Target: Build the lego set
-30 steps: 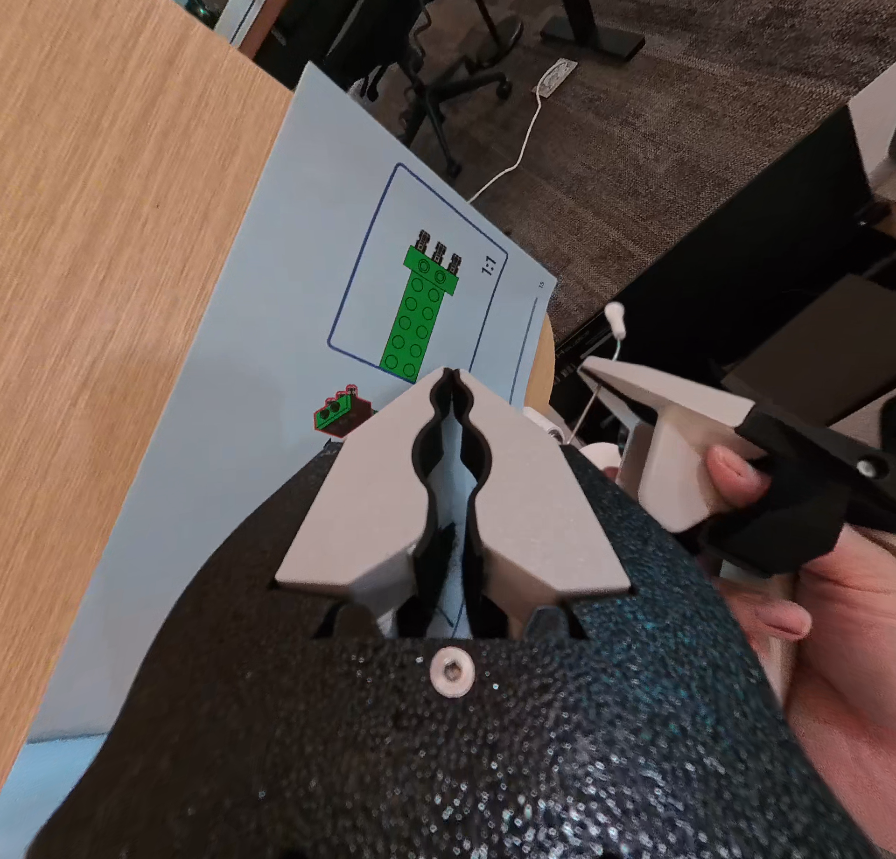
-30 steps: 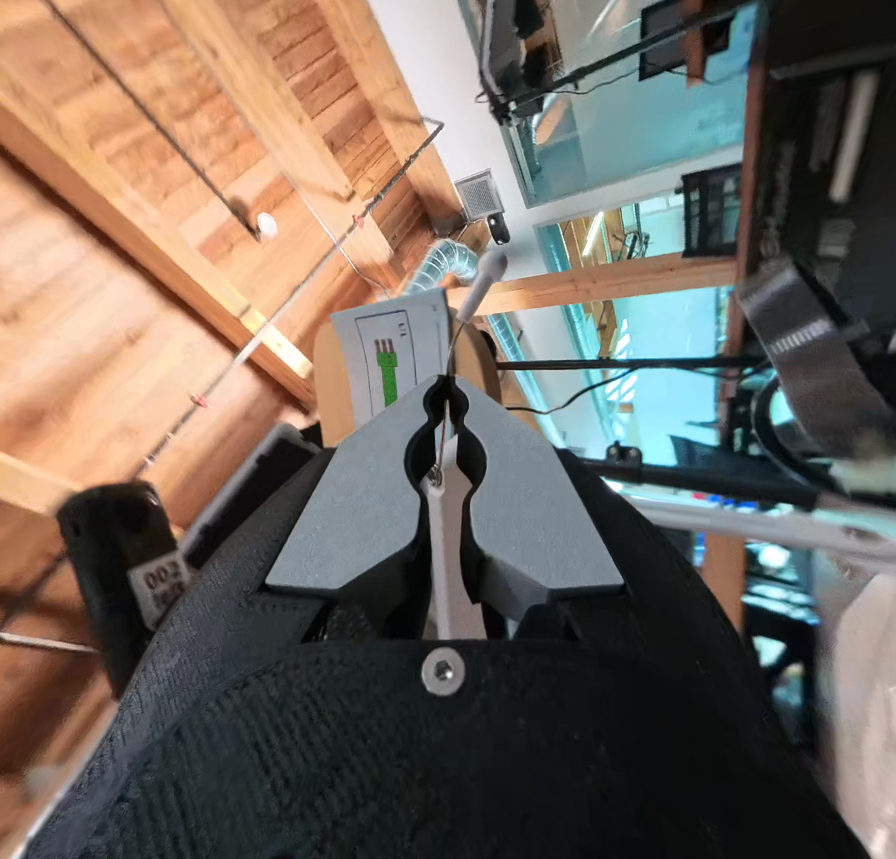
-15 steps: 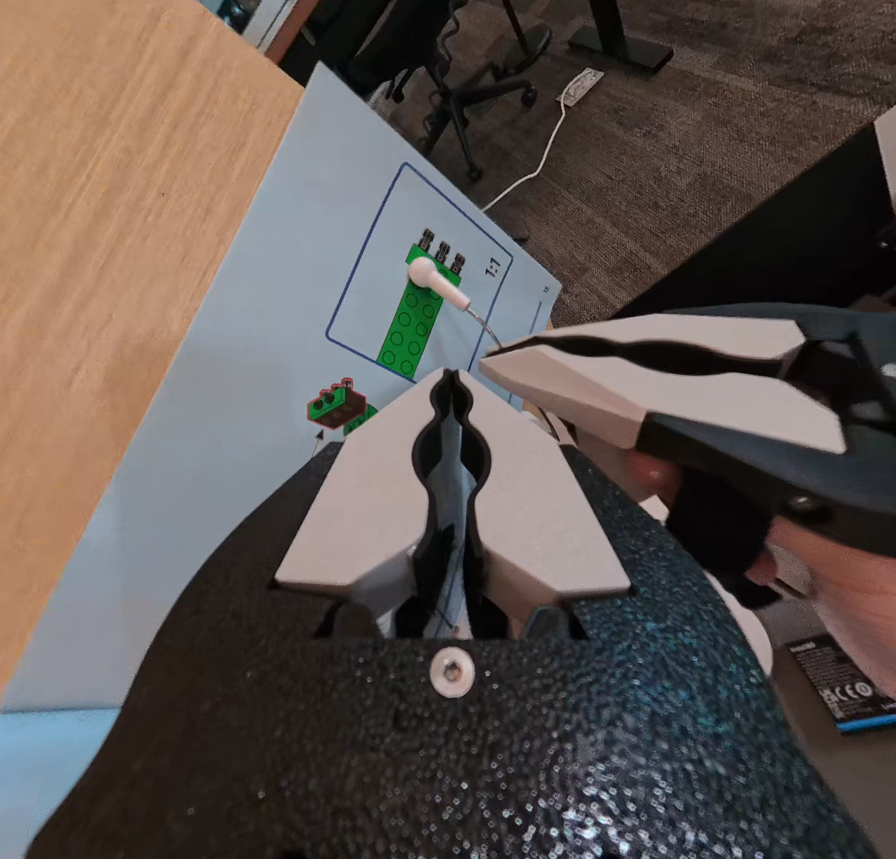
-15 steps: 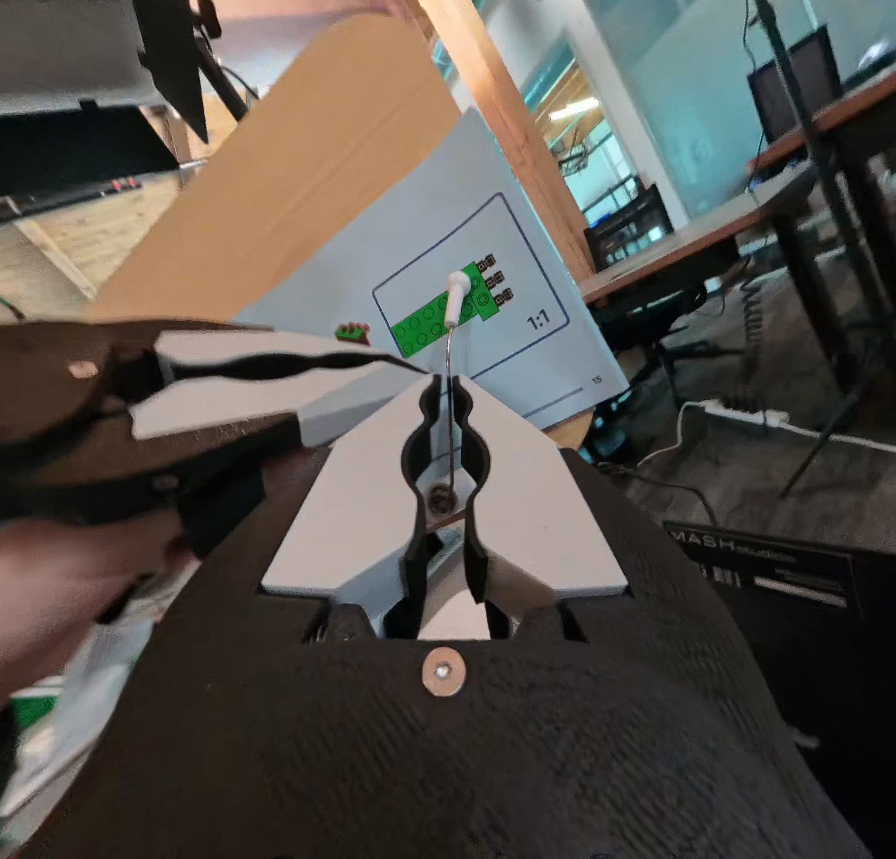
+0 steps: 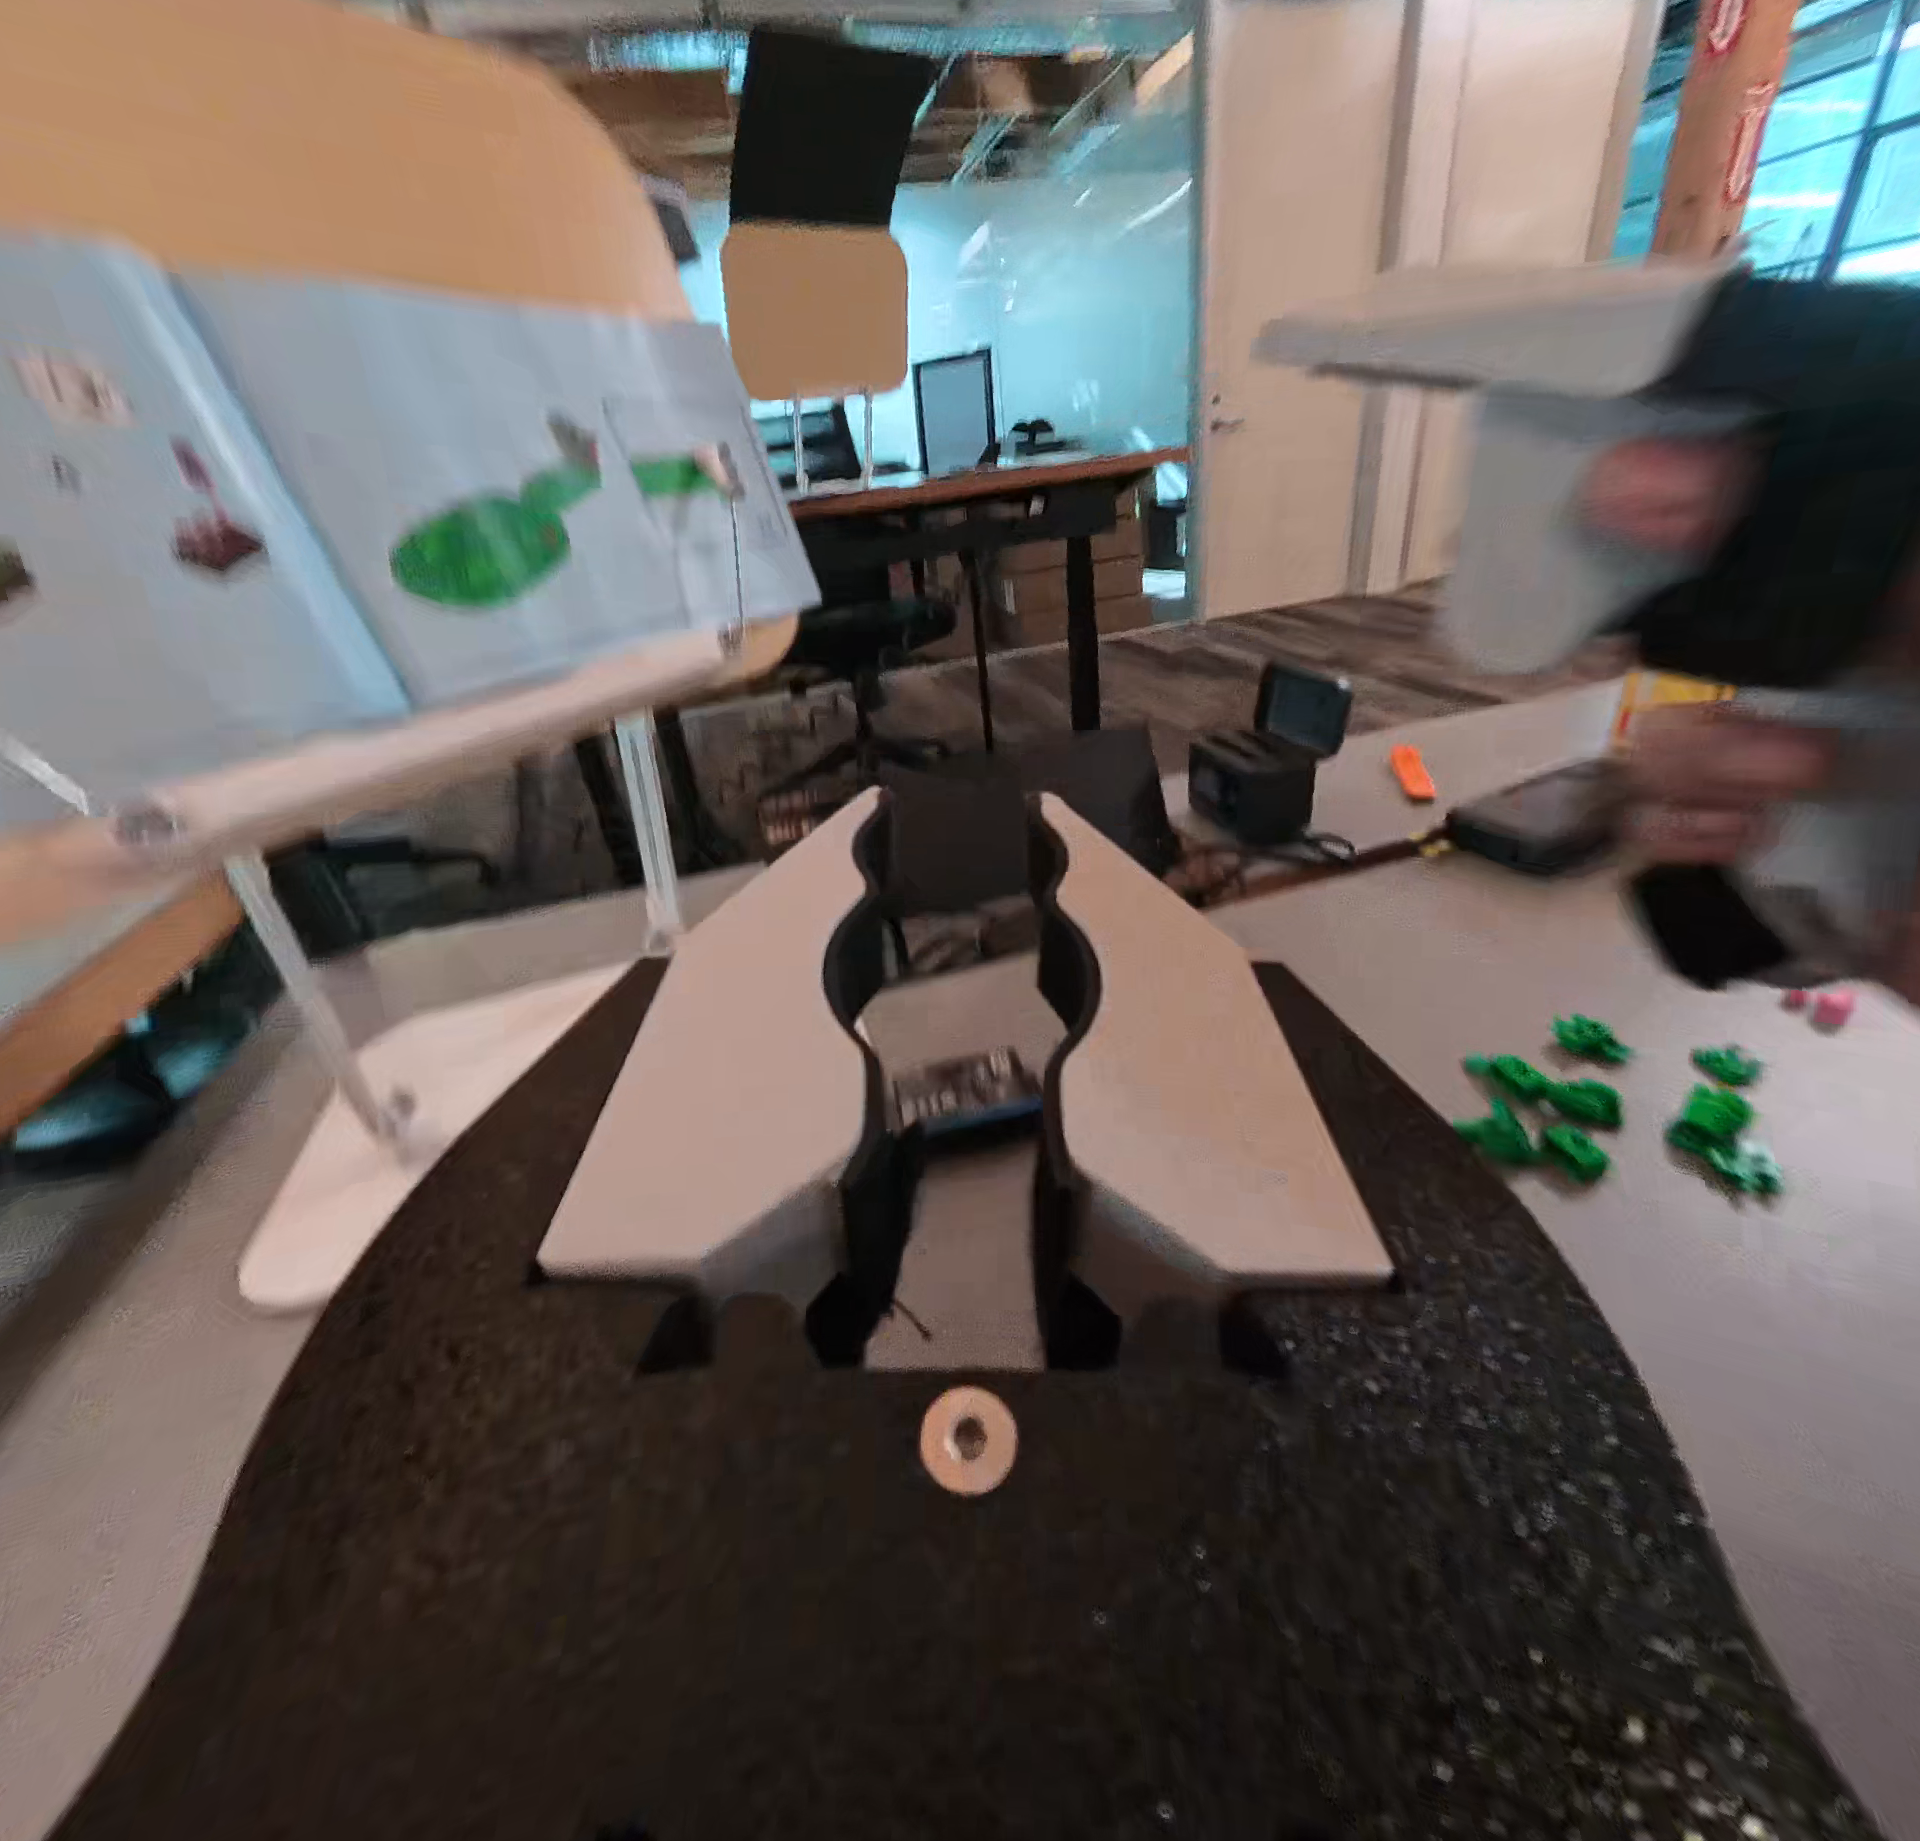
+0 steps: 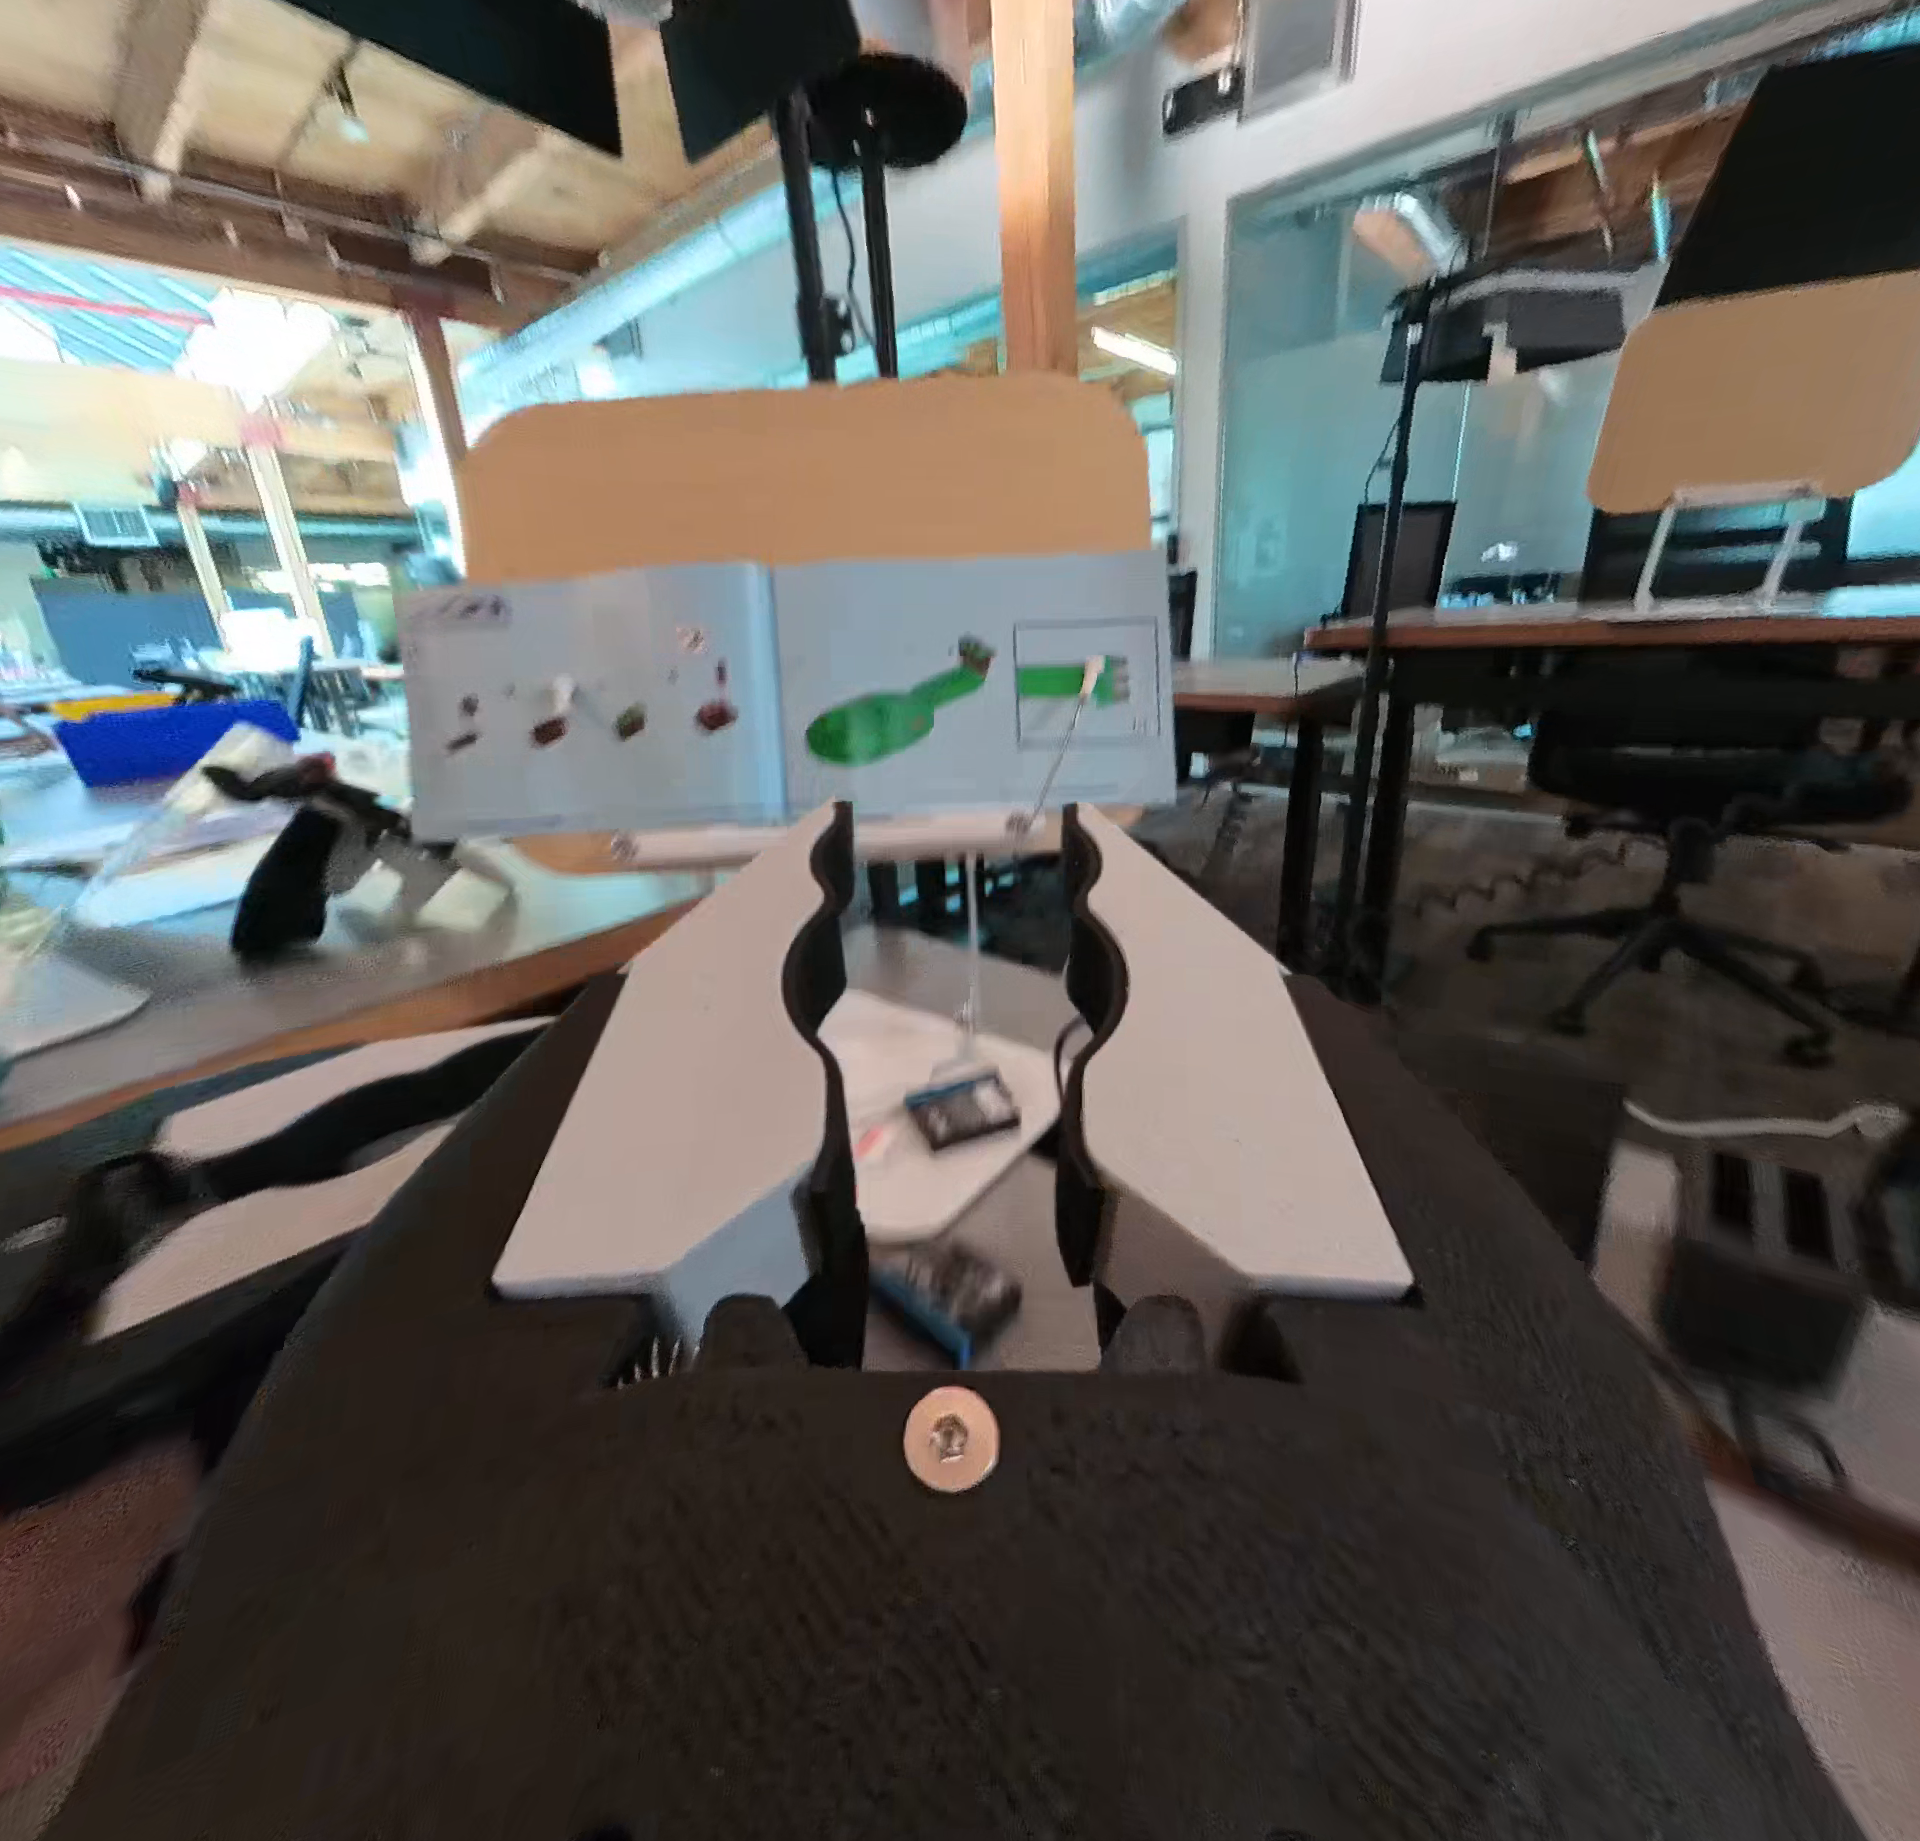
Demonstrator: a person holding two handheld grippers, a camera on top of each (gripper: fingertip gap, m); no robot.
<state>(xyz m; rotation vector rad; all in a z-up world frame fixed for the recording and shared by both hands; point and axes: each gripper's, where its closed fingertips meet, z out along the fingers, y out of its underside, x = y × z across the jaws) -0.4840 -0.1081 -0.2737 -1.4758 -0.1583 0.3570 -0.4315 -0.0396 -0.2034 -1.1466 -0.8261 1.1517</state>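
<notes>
Left wrist view: my left gripper [image 5: 961, 835] and right gripper [image 6: 956, 835] both gape empty; swinging blurred, I might scatter green bricks [image 5: 1621, 1105] off the bench's [image 5: 1558, 1428] right edge.

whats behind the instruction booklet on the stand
A tan wooden backboard rises directly behind the open instruction booklet, its top and rounded corners showing above the pages. The part of the board that the pages cover cannot be seen.

instruction booklet [image 6: 790, 695] on stand [image 6: 935, 1095]; bricks [image 5: 1600, 1116] right.
</notes>
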